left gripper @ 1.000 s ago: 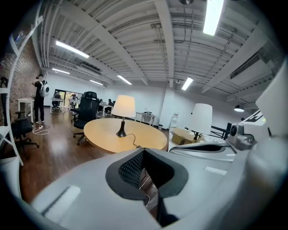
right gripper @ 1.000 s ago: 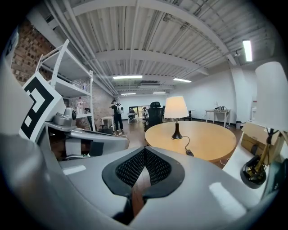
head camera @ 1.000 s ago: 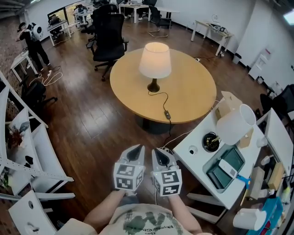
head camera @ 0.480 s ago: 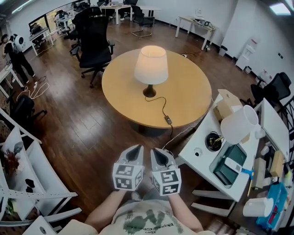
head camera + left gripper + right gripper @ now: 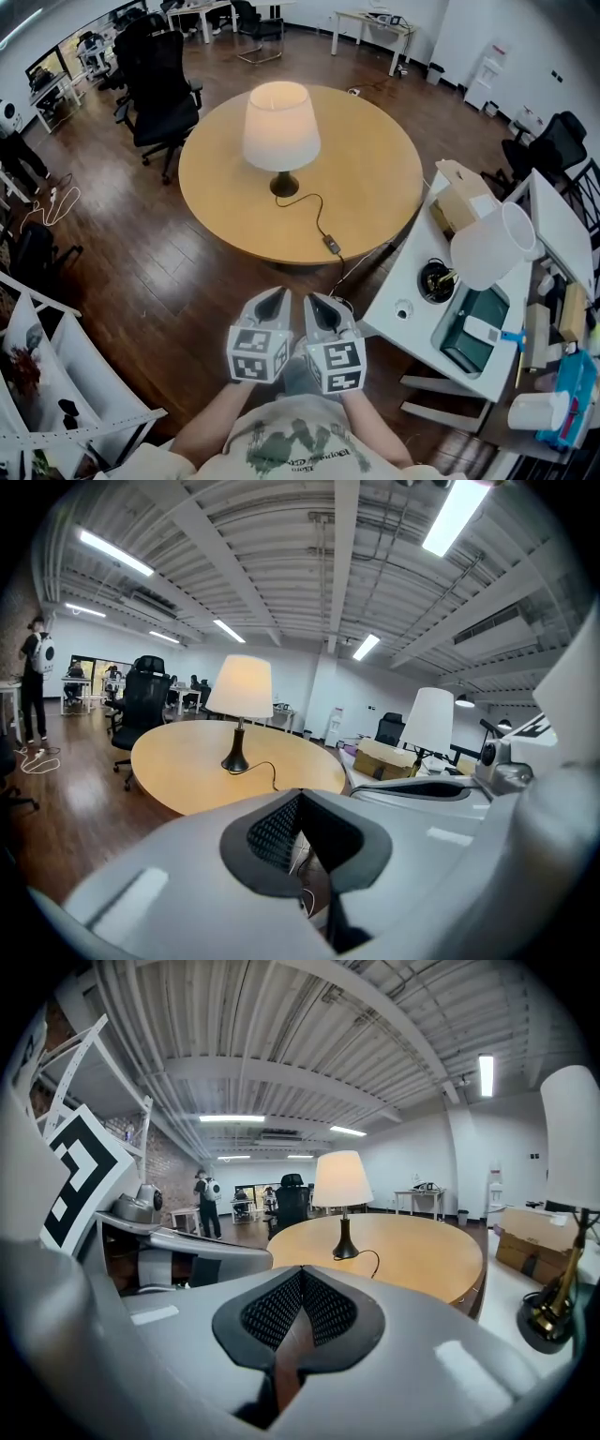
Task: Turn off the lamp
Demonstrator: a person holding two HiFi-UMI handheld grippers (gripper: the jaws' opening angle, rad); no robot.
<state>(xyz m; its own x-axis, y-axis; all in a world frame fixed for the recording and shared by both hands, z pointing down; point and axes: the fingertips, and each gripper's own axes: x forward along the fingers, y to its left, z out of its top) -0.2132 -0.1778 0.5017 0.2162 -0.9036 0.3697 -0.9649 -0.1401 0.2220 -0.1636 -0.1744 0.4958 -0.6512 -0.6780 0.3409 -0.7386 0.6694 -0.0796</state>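
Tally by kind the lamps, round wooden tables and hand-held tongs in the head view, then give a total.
Lamps: 2 (lit lamp, desk lamp)
Round wooden table: 1
Tongs: 2 (left tongs, right tongs)
Total: 5

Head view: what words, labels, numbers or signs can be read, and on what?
The person's shirt: printed lettering, too blurred to read.
The left gripper and right gripper: black-and-white square markers only, no words.
Nothing else is readable.
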